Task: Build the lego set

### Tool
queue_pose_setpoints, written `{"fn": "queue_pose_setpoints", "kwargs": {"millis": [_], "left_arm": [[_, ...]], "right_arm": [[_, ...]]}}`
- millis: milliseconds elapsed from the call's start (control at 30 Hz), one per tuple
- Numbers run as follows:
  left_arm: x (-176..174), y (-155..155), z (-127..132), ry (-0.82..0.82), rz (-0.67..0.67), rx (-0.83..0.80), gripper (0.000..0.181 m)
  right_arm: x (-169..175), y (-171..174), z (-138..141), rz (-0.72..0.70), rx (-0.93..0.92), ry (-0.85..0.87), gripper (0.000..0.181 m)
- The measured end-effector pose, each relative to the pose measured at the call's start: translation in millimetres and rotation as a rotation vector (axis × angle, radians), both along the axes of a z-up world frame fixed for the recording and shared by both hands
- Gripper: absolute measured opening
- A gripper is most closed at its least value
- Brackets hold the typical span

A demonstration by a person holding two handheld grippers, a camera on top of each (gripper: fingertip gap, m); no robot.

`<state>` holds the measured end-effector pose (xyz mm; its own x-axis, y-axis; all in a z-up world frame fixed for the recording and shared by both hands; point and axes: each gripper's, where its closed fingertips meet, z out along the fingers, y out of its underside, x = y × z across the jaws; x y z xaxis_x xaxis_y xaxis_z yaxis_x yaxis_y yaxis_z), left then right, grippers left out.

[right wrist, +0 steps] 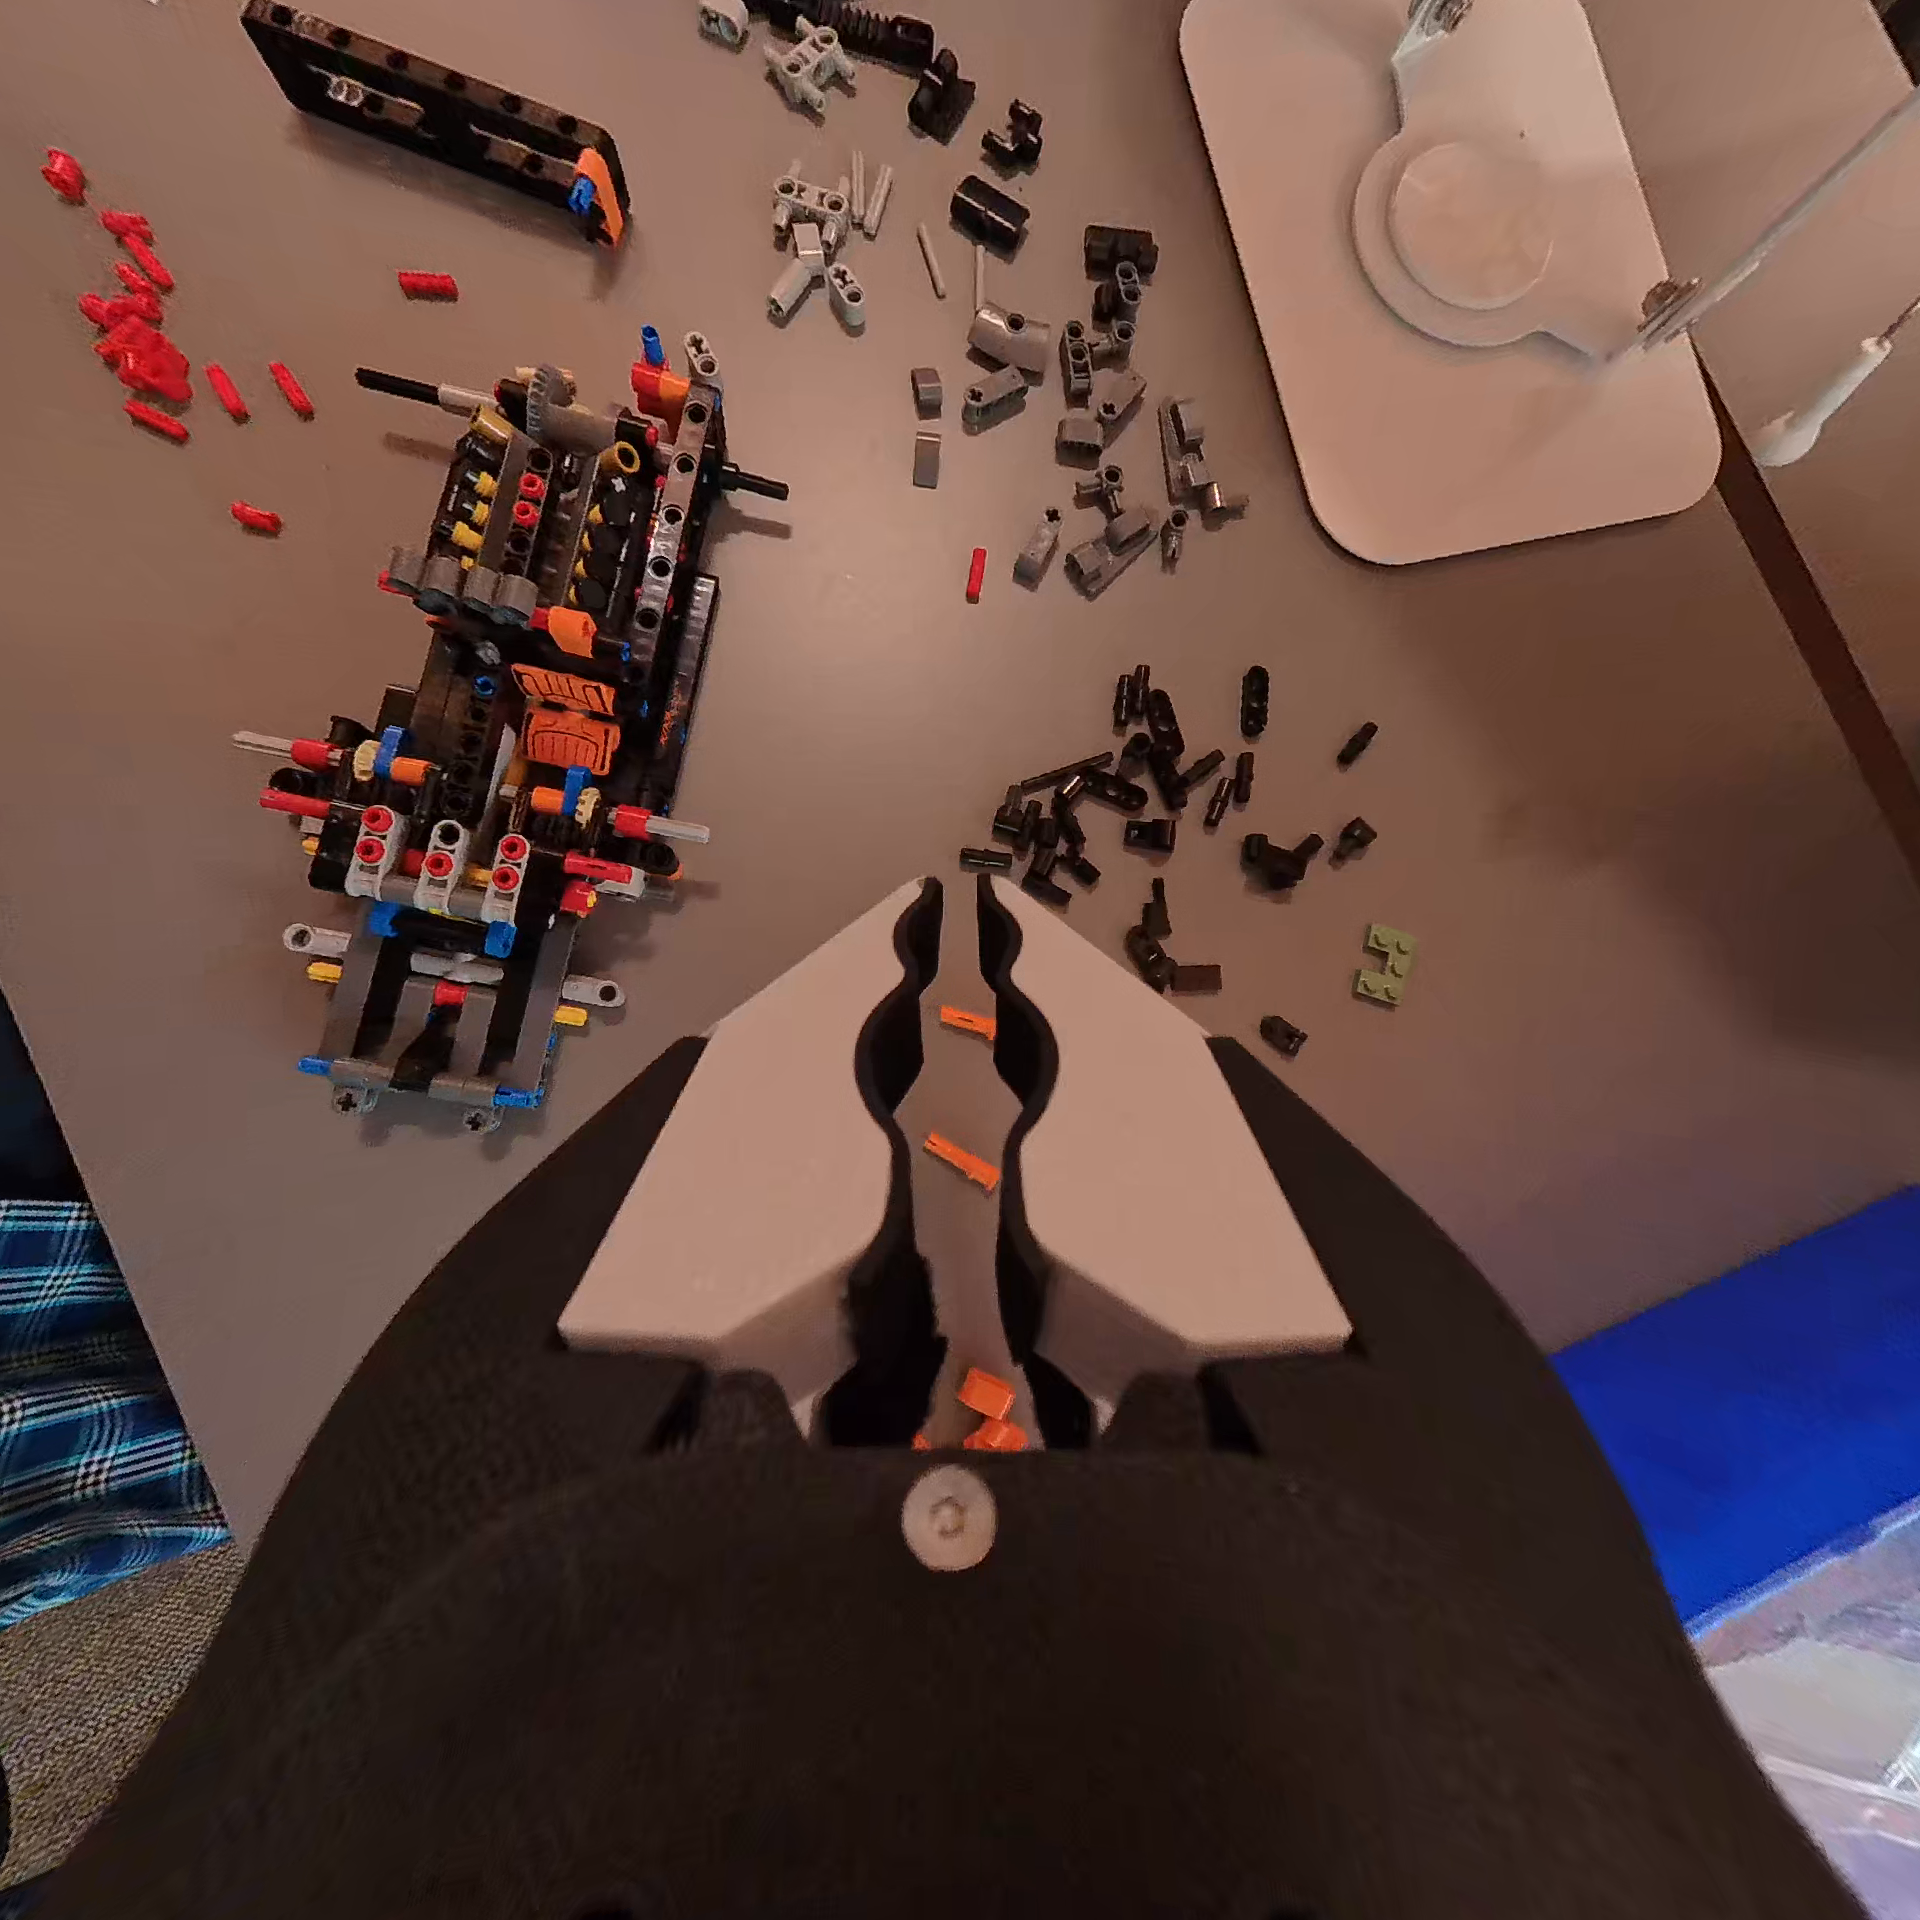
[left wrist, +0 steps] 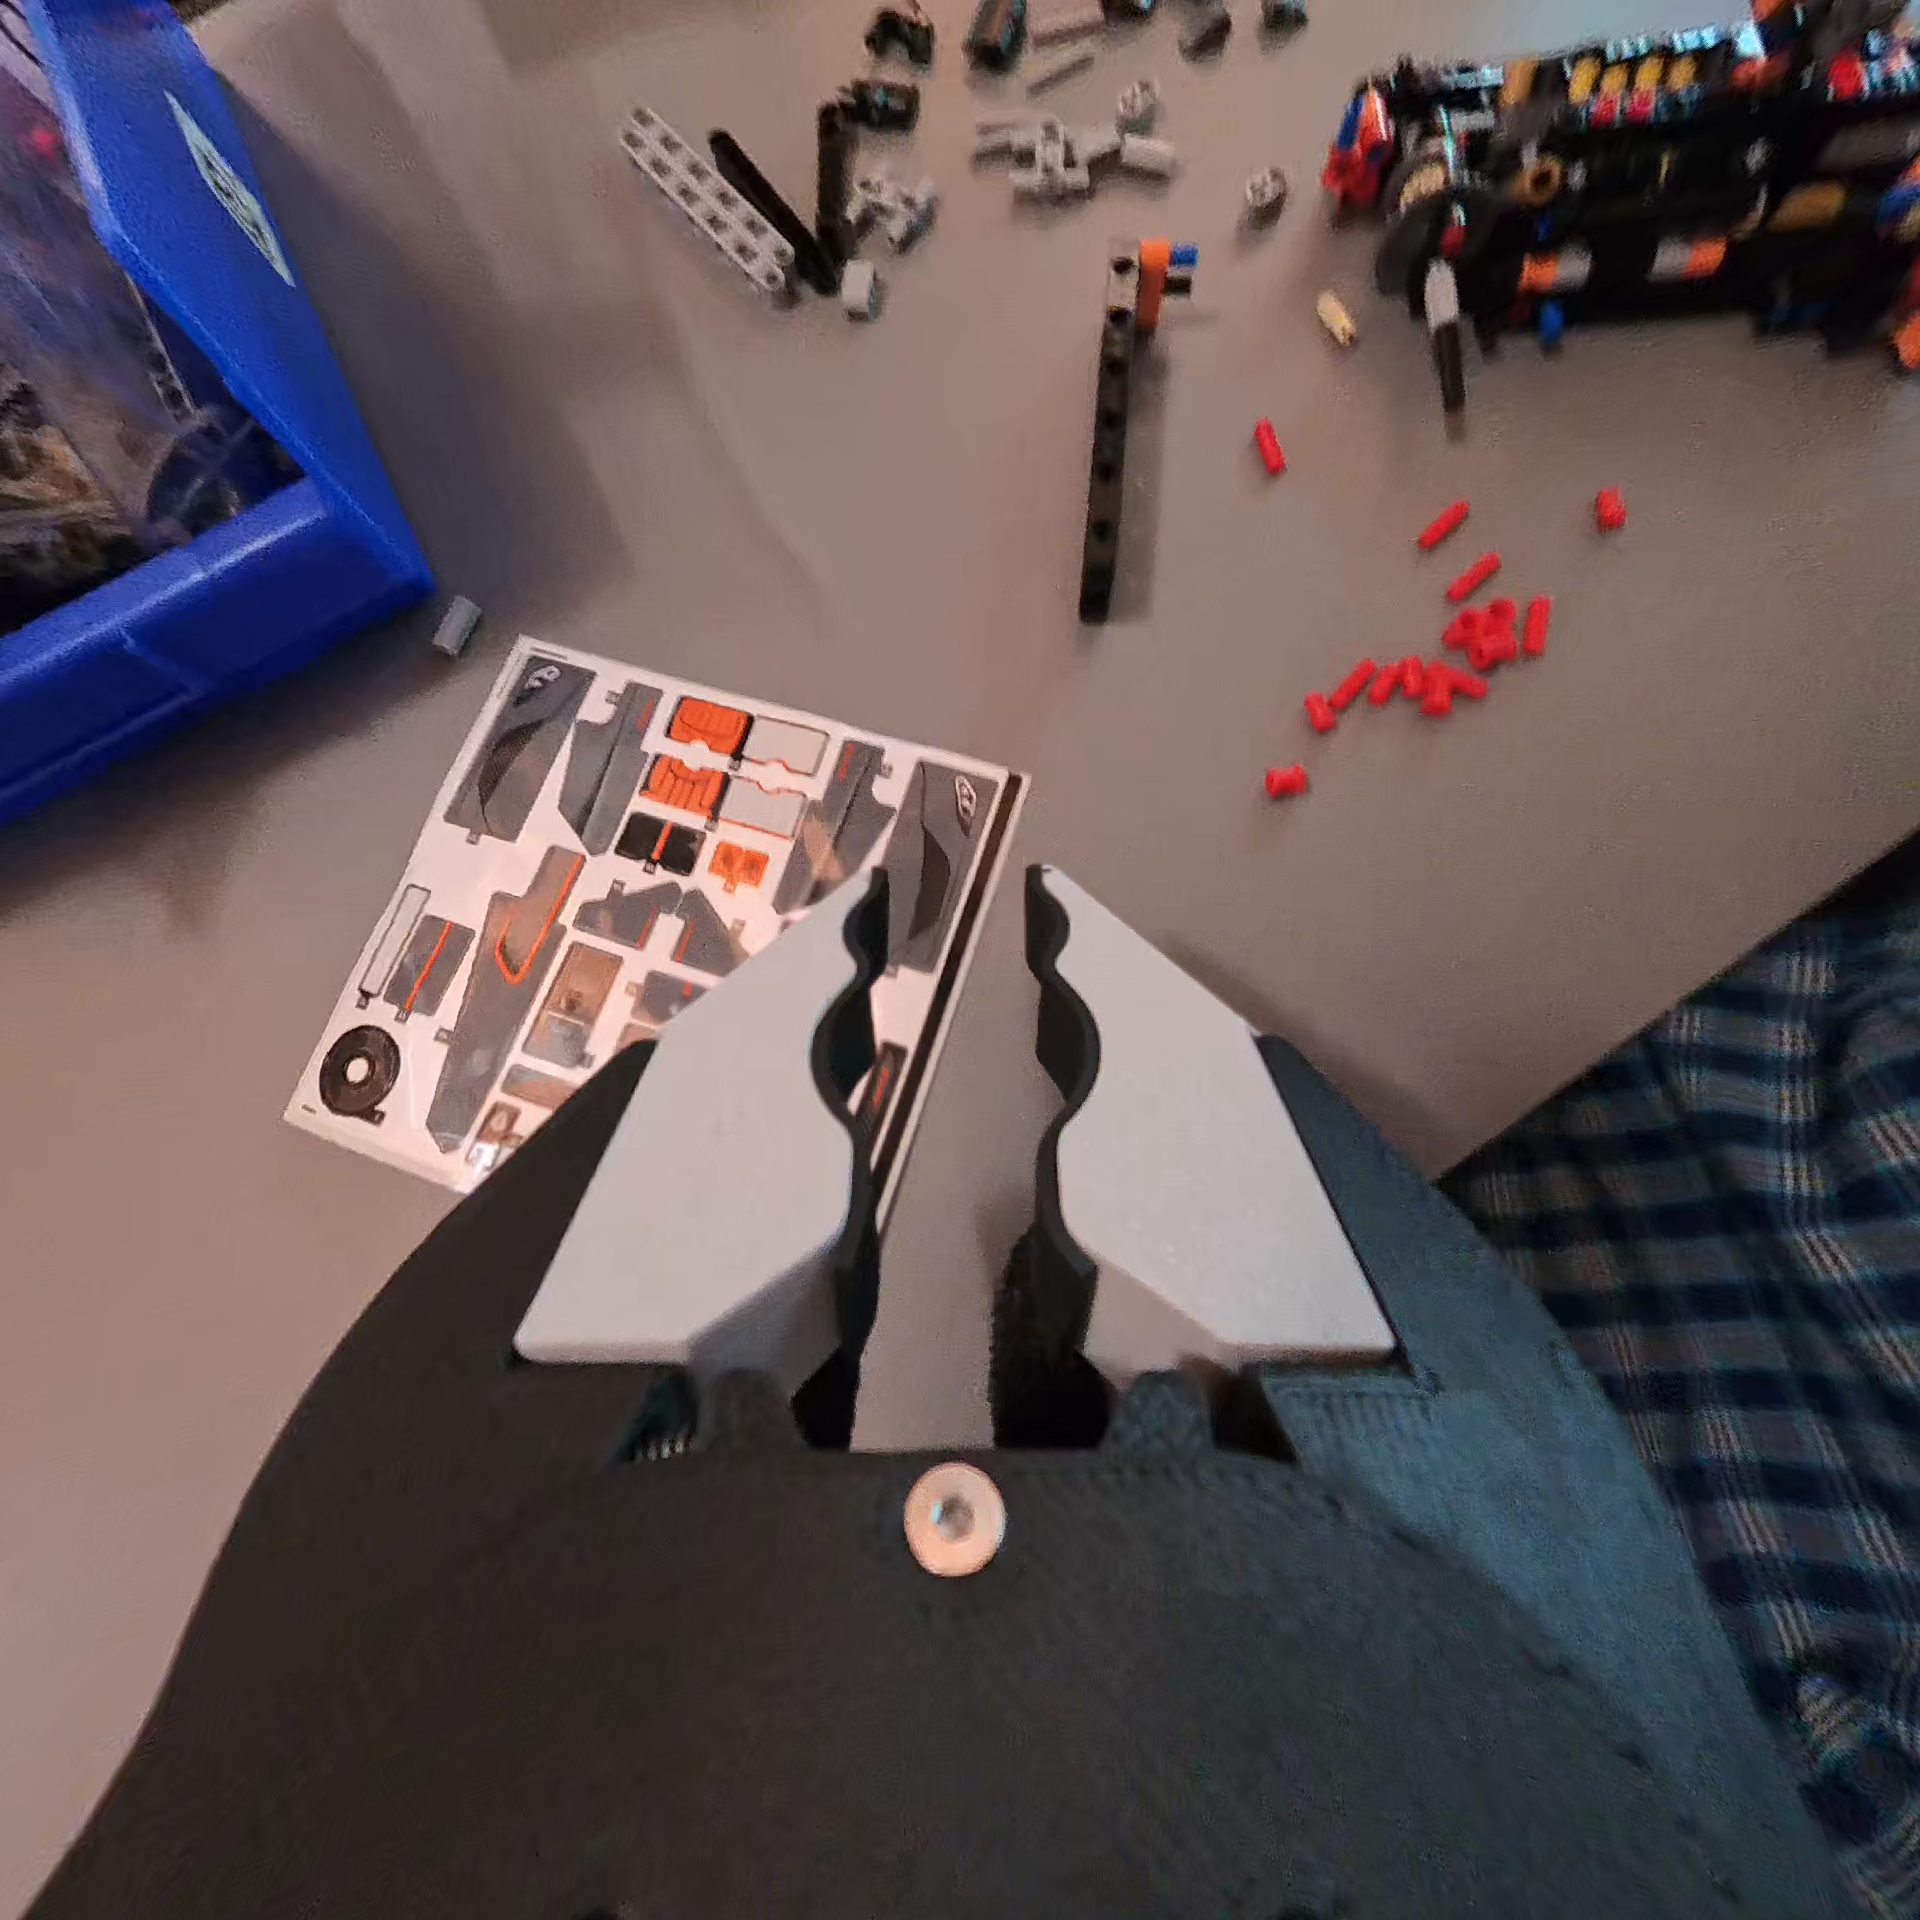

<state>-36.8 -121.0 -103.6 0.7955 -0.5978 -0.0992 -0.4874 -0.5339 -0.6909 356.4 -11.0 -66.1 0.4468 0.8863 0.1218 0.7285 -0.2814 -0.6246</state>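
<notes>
A partly built Lego chassis (right wrist: 509, 727), black and grey with orange, red and blue parts, lies on the grey table left of my right gripper (right wrist: 956, 891). It also shows blurred at the far right in the left wrist view (left wrist: 1621, 197). My right gripper's jaws are almost closed with a narrow slit and hold nothing. Small orange pieces (right wrist: 966, 1023) lie on the table beneath it. My left gripper (left wrist: 956, 883) is open and empty, hovering over the right edge of a sticker sheet (left wrist: 582, 883). A black beam with an orange end (left wrist: 1112, 436) lies ahead of it.
Red pins (left wrist: 1455, 644) are scattered right of the beam. Black pins (right wrist: 1132, 800), grey connectors (right wrist: 1091, 436) and a green plate (right wrist: 1387, 964) lie ahead of the right gripper. A white stand base (right wrist: 1455, 312) is far right. A blue bin (left wrist: 208, 416) stands left. Plaid cloth (left wrist: 1766, 1247) lies past the table edge. One gripper's finger ends stand about 40 centimeters off the other's.
</notes>
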Motion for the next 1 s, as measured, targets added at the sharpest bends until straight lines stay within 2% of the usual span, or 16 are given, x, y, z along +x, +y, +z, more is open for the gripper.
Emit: {"fn": "queue_pose_setpoints", "kwargs": {"millis": [200, 367, 500, 600, 733, 1000], "left_arm": [[6.7, -16.2, -6.8, 0.025, -0.063, -0.034, 0.025], [22.1, -13.5, -16.5, 0.009, -0.101, -0.041, 0.025], [35.8, -3.1, -18.6, -0.009, -0.135, -0.036, 0.025], [48.1, 4.1, -18.0, -0.006, -0.169, -0.032, 0.025], [61.6, 7.1, -17.8, 0.002, -0.203, -0.031, 0.025], [67.7, 1.7, -19.9, -0.003, -0.194, -0.03, 0.024]], "right_arm": [[7.8, -7.8, 0.2, -0.011, 0.008, -0.023, 0.003], [62.3, -27.4, 0.7, -0.164, -0.034, -0.04, 0.017], [107.1, -55.0, -24.7, -0.291, -0.101, -0.051, 0.02], [126.2, -68.5, -51.0, -0.356, -0.137, -0.059, 0.023], [138.8, -66.6, -72.6, -0.429, -0.127, -0.05, 0.019], [125.7, -42.5, -86.9, -0.388, -0.073, -0.028, 0.024]]}}
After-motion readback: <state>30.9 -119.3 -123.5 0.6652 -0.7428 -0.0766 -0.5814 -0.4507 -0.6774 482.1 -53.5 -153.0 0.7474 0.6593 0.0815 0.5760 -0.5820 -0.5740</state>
